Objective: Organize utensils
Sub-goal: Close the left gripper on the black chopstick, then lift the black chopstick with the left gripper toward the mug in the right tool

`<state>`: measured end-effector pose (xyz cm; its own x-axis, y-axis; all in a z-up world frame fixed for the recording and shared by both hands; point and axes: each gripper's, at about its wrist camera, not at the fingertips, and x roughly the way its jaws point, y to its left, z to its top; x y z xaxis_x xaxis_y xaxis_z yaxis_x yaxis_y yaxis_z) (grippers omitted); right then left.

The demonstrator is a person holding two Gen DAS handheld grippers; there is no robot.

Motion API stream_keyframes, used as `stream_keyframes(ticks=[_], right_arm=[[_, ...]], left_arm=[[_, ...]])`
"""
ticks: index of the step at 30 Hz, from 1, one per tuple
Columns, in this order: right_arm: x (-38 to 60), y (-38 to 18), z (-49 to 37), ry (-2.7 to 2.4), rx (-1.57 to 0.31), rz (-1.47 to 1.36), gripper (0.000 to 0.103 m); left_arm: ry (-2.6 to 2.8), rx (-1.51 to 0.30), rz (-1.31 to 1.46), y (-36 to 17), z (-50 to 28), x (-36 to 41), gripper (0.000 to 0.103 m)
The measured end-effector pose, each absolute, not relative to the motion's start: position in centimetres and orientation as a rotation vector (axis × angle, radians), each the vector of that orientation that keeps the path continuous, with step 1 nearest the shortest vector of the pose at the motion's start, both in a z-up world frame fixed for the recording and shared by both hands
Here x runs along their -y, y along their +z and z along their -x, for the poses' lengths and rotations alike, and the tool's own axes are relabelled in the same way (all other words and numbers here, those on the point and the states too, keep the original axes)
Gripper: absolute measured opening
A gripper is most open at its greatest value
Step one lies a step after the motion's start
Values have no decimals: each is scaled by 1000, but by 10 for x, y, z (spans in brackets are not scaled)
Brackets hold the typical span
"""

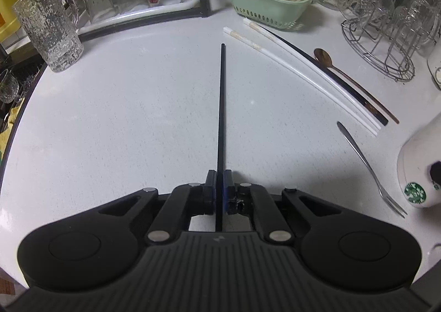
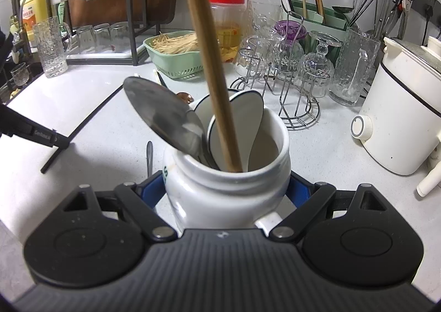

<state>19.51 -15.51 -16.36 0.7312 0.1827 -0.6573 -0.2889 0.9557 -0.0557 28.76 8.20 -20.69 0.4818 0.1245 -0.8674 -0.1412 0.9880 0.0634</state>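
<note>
My left gripper point(image 1: 219, 177) is shut on a long black chopstick point(image 1: 222, 108) that points away over the white counter. To its right lie two white chopsticks point(image 1: 289, 64), another black chopstick point(image 1: 355, 94), a brown spoon point(image 1: 323, 58) and a metal fork point(image 1: 366, 163). My right gripper point(image 2: 226, 188) is shut on a white mug point(image 2: 228, 201), its blue pads on both sides. In the mug stand a metal spoon point(image 2: 162, 113), white ceramic spoons point(image 2: 248, 108) and a wooden handle point(image 2: 212, 64). The right wrist view shows the left gripper point(image 2: 59, 142) with its chopstick point(image 2: 91, 116) at the left.
A green basket point(image 1: 264, 9) of wooden sticks sits at the back. A tall glass mug point(image 1: 46, 31) stands at the left. A wire rack point(image 1: 386, 47) of upturned glasses is at the right, a white cooker point(image 2: 399, 119) beyond it.
</note>
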Motion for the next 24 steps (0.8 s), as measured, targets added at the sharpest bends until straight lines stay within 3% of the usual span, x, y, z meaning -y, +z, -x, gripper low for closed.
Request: stream_keyframes(ticks=[24], right_arm=[[156, -164, -199, 292, -693, 170, 92]], left_arm=[[46, -1222, 217, -197, -175, -52, 5]])
